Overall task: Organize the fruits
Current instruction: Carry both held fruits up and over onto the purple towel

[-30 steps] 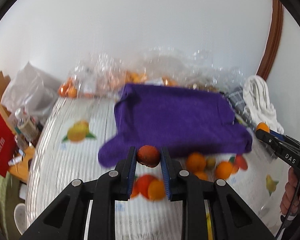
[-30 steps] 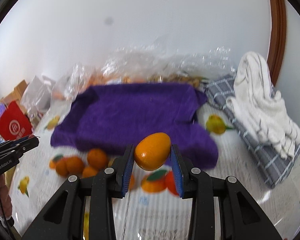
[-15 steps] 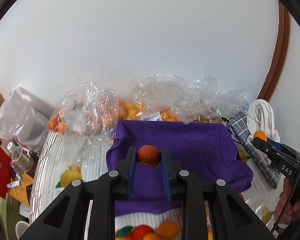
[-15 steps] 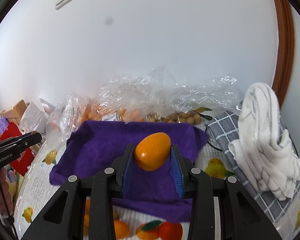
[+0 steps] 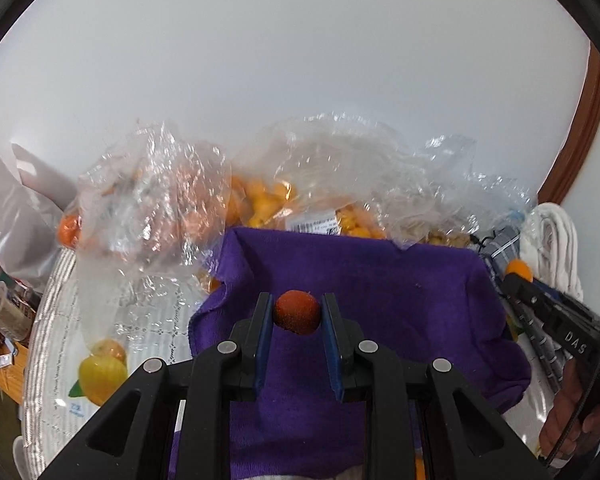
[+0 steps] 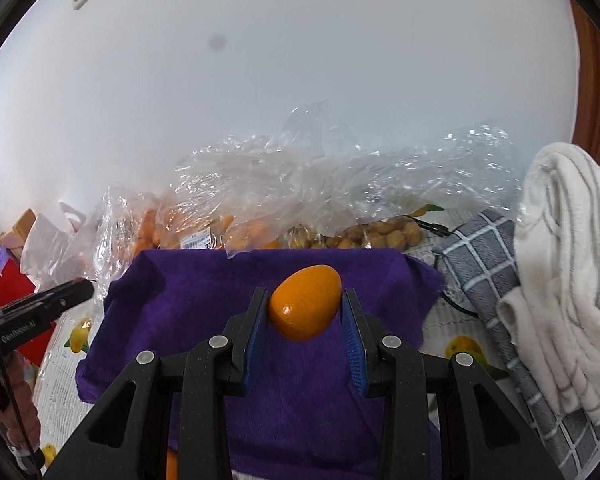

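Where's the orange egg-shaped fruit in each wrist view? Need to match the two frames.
Left wrist view: the orange egg-shaped fruit is small at the far right edge, held at the tip of the right gripper beside the white towel.
Right wrist view: centre of frame, clamped between the blue pads, large.
Shared landmark: the purple cloth, lying below the fruit in both.

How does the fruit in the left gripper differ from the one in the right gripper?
The small dull-red round fruit in the left gripper is rough and speckled. The glossy orange egg-shaped fruit in the right gripper is larger, smooth and tilted. Both are clamped over the purple cloth.
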The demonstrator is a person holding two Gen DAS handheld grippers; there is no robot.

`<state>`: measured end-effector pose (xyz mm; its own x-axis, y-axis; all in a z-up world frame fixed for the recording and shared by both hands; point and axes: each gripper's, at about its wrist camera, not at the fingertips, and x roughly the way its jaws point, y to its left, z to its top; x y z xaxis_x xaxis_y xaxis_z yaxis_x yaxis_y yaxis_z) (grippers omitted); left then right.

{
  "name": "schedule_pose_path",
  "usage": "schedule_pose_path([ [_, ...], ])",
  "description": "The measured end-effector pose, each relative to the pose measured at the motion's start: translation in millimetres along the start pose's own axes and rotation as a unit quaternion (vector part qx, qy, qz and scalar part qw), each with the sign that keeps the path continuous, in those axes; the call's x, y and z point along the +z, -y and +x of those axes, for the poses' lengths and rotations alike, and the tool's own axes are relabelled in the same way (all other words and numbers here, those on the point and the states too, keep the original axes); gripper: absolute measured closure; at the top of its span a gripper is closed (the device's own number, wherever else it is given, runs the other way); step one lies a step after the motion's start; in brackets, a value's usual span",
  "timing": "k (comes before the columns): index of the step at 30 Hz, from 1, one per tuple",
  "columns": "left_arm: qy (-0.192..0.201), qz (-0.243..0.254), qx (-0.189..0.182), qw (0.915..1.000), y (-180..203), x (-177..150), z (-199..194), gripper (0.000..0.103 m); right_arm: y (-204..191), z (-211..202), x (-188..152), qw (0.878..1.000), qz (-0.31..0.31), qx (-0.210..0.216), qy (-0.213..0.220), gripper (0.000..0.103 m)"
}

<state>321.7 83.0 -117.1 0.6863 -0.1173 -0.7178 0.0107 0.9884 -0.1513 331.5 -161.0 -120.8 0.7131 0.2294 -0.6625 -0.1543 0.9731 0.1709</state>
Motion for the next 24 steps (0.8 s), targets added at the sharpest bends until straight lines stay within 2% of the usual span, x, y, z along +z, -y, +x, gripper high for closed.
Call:
schedule_pose_path([
  [10,-0.040,-0.002,0.010,0.9991,-5.2,-10.5,35.2,0.080,8.0,38.0,-10.0,0.999,-0.005,-0.011,-0.038,0.067],
  [24,-0.065,0.008,0.023,0.9976,-2.4,-19.5,54.4,0.080,9.4,65.4,-21.4,0.996,-0.020,-0.018,-0.089,0.067],
])
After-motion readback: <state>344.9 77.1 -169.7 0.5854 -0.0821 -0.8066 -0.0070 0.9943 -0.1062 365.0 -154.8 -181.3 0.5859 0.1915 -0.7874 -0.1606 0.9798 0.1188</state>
